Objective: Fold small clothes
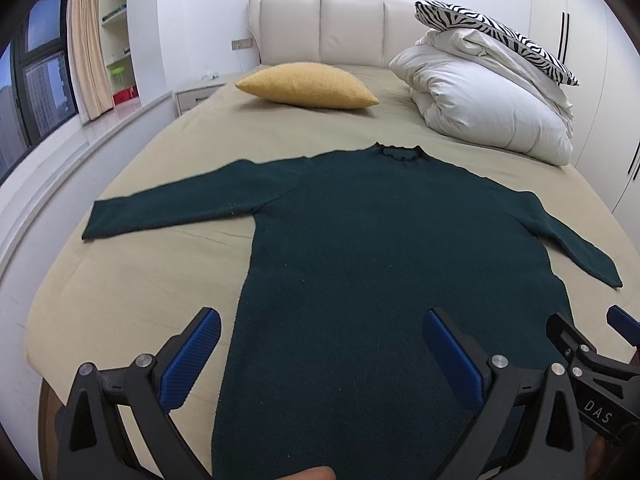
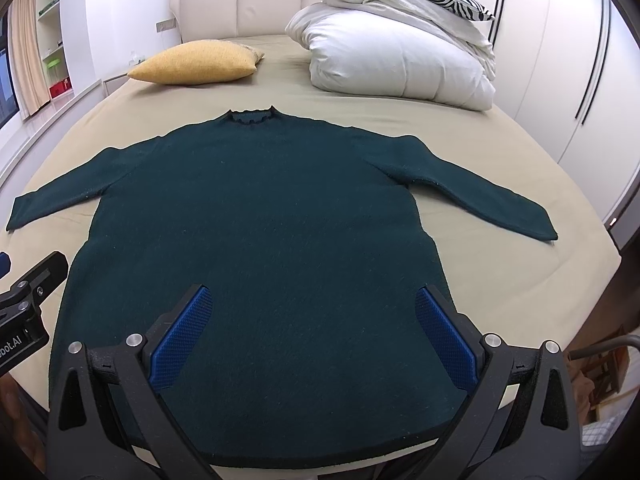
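A dark green long-sleeved sweater [image 1: 360, 240] lies flat and face up on the beige bed sheet [image 1: 160, 272], collar toward the headboard, both sleeves spread out to the sides. It also shows in the right wrist view [image 2: 256, 216]. My left gripper [image 1: 320, 320] is open and empty above the sweater's lower left part. My right gripper [image 2: 314, 296] is open and empty above the sweater's lower right part, near the hem. The right gripper's tip [image 1: 592, 344] shows at the right edge of the left wrist view; the left gripper's tip [image 2: 36, 276] shows at the left edge of the right wrist view.
A yellow pillow [image 1: 308, 86] lies near the headboard [image 1: 320, 28]. A folded white duvet [image 1: 492, 96] with a zebra-print pillow [image 1: 500, 36] on top sits at the far right. A window ledge and shelves are to the left, white wardrobes [image 2: 560, 60] to the right.
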Available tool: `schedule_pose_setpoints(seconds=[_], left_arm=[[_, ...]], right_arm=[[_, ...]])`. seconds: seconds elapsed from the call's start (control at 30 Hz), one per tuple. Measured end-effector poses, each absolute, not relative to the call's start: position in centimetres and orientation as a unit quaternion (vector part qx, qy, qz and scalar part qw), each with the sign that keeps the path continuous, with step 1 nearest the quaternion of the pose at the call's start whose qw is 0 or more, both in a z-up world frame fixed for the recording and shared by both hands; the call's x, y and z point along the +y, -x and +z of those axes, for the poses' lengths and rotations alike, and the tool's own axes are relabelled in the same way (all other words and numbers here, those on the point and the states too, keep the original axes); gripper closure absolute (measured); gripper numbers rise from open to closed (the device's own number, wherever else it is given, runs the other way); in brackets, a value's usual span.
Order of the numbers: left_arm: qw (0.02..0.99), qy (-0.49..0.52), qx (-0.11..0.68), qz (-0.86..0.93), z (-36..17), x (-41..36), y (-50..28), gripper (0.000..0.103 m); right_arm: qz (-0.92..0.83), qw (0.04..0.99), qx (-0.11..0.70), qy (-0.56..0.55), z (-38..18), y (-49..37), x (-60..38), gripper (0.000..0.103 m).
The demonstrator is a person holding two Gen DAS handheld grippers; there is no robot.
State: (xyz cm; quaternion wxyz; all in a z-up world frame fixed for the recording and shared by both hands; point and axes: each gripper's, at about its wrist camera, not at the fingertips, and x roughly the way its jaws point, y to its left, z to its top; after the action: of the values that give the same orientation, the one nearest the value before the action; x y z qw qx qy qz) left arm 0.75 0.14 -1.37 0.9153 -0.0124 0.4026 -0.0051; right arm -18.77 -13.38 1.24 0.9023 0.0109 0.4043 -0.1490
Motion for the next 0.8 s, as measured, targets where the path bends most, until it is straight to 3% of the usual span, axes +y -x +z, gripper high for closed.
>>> schedule_pose_setpoints(seconds=[0.13,0.4,0.53,0.63,0.73,0.8], left_arm=[[0.918,0.039,0.396,-0.006,-2.5,2.3,-1.3,0.000],[0.890,0.212,0.401,-0.053,-5.4,13.2,-3.7,0.000],[0.860,0.255,0.440,-0.034,-7.3,17.4,-4.9,0.000],[0.858,0.305,0.413,0.001,-7.3,21.5,-5.2,0.000],[0.846,0.375,0.379,0.025,-7.8,26.4,-6.6,0.000],[0.832,0.421,0.358,0.038,-8.6,29.6,-7.8,0.003]], right_arm=[[-0.145,0.903,0.405,-0.015,0.9,18.5,-13.6,0.000],[-0.056,0.919,0.383,-0.071,0.5,17.0,-14.1,0.000],[-0.028,0.930,0.359,-0.072,1.0,14.9,-13.6,0.000],[-0.017,0.930,0.358,-0.077,1.1,12.8,-13.5,0.000],[-0.002,0.929,0.358,-0.096,0.8,10.6,-13.8,0.007],[0.007,0.927,0.358,-0.106,0.4,9.3,-13.9,0.020]])
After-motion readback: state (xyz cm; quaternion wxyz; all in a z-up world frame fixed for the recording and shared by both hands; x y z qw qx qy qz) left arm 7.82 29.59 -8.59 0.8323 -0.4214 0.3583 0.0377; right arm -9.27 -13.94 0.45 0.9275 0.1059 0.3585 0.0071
